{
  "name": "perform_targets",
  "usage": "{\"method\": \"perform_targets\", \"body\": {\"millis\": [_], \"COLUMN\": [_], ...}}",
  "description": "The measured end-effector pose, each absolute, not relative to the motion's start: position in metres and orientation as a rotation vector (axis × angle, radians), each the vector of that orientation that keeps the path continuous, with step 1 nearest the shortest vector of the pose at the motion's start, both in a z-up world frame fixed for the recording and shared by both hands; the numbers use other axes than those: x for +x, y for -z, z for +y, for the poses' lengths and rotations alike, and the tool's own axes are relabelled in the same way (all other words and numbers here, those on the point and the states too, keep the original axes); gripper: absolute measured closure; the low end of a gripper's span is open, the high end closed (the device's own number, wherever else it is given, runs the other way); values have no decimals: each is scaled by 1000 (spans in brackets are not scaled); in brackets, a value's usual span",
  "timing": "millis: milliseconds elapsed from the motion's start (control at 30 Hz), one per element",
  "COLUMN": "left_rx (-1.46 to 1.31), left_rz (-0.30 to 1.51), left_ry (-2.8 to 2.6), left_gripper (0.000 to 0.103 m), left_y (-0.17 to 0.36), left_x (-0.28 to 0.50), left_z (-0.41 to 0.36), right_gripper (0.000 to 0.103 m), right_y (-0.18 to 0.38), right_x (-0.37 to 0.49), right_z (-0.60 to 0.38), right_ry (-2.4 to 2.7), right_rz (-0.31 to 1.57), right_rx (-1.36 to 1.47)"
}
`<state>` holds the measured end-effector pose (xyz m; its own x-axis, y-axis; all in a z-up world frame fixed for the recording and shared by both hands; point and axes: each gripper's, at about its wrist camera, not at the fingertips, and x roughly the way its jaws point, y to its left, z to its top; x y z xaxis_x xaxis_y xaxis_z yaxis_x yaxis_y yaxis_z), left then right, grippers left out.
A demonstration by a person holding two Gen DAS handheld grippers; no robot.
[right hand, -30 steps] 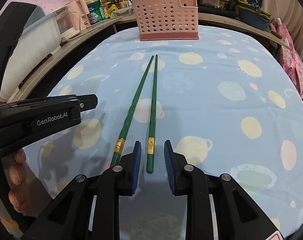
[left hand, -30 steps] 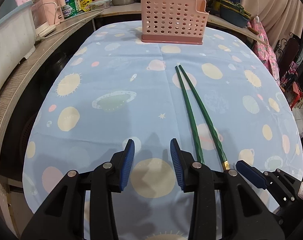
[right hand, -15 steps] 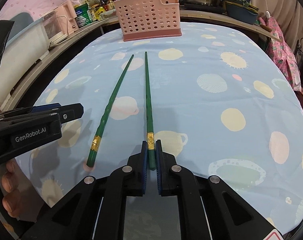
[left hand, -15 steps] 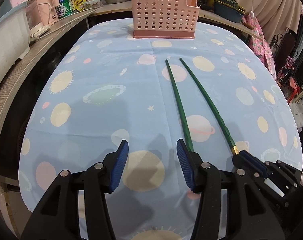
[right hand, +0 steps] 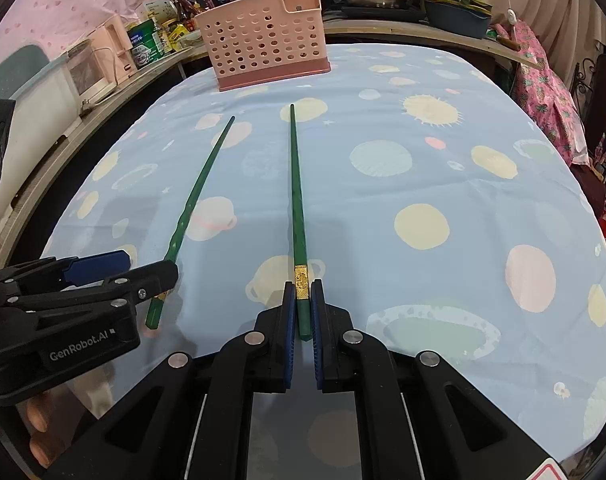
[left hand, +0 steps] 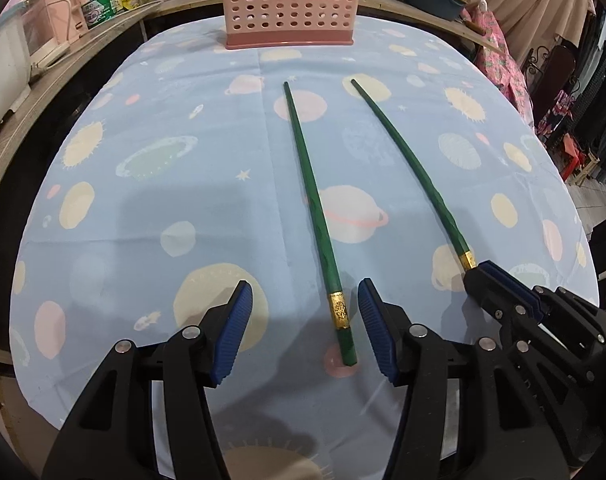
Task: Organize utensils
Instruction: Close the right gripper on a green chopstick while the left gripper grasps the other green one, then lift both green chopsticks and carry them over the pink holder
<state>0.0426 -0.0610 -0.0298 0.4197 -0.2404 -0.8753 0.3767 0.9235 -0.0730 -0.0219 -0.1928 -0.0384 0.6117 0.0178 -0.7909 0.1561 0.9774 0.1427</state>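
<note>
Cloth (left hand: 207,128) open btwn chopsticks (left hand: 317,216) & basket (left hand: 289,4).

Even indoor light, sharp focus.
We see soft shadows on the desk (left hand: 143,208) and strong fisheye bending with dark corners.

"GenRobot.AI" stands in pale letters on the black side of the left gripper (right hand: 121,266), seen from the right wrist view. The print on the green tin (right hand: 143,46) and packets behind the bench is too small to read.
</note>
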Motion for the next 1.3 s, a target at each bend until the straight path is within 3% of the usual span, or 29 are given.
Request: {"method": "perform_targets", "body": {"millis": [133, 233, 400, 467, 833, 1300], "left_rx": [157, 157, 151, 142, 106, -22], "left_rz": [1059, 1055, 1056, 1063, 1057, 894], "left_ry": [385, 388, 402, 409, 406, 388], "left_gripper": [52, 60, 89, 95, 96, 96], "left_y": [31, 30, 29, 29, 17, -67], "left_x": [40, 39, 37, 37, 43, 84], "left_z": [-61, -60, -58, -57, -51, -32], "right_gripper": [96, 96, 96, 96, 96, 96], "right_y": [38, 38, 38, 38, 28, -63], "right_x": [-22, -22, -22, -22, -23, 2], "right_z": [-193, -193, -193, -193, -196, -212], "right_ry": [81, 81, 81, 81, 69, 75], "right_rz": [911, 911, 911, 911, 895, 689], "right_rx": [204, 205, 205, 206, 233, 220]}}
